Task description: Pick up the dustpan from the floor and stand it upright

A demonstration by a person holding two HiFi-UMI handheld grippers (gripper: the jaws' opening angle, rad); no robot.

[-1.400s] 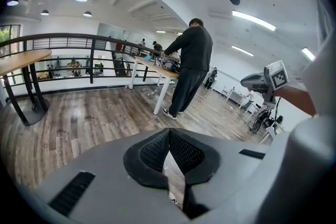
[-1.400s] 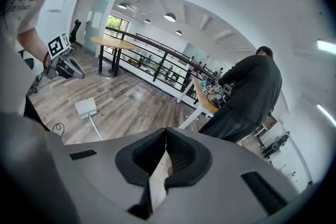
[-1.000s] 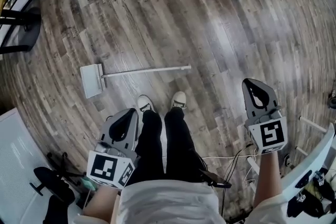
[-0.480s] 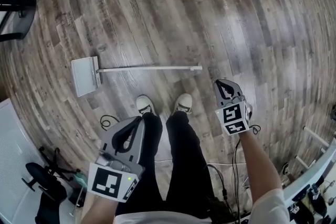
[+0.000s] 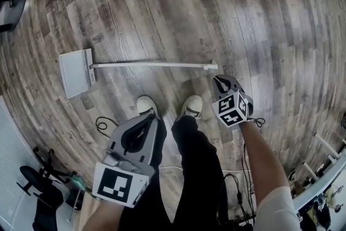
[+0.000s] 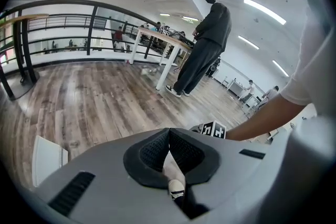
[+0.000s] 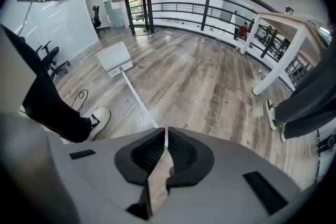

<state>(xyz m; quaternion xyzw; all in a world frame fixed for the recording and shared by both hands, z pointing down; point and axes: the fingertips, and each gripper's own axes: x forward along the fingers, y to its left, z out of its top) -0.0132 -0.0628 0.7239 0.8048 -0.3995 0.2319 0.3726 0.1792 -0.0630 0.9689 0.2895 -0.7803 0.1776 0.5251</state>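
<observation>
Dustpan lying flat on the wood floor, both tongs closed and empty.

At the left of the head view the dustpan [image 5: 75, 65] rests flat on the plank floor [image 5: 162, 8]. Its white scoop is at the far left and its long thin handle [image 5: 154, 65] runs level to the right, past the frame's middle. At lower left, the left gripper [image 5: 152, 117] points up-frame beside the person's dark trouser leg [image 5: 194, 159], well apart from the dustpan. Its own view shows the jaw tips pressed together with nothing between them. The person's two light shoes [image 5: 192, 106] stand just below the handle. Right of centre, the right gripper [image 5: 218, 80] points down at the floor, its tips just beside the handle's right end; I cannot tell whether they touch it. Its own view shows the jaws together and gripping nothing, with the handle running away beyond them.
</observation>
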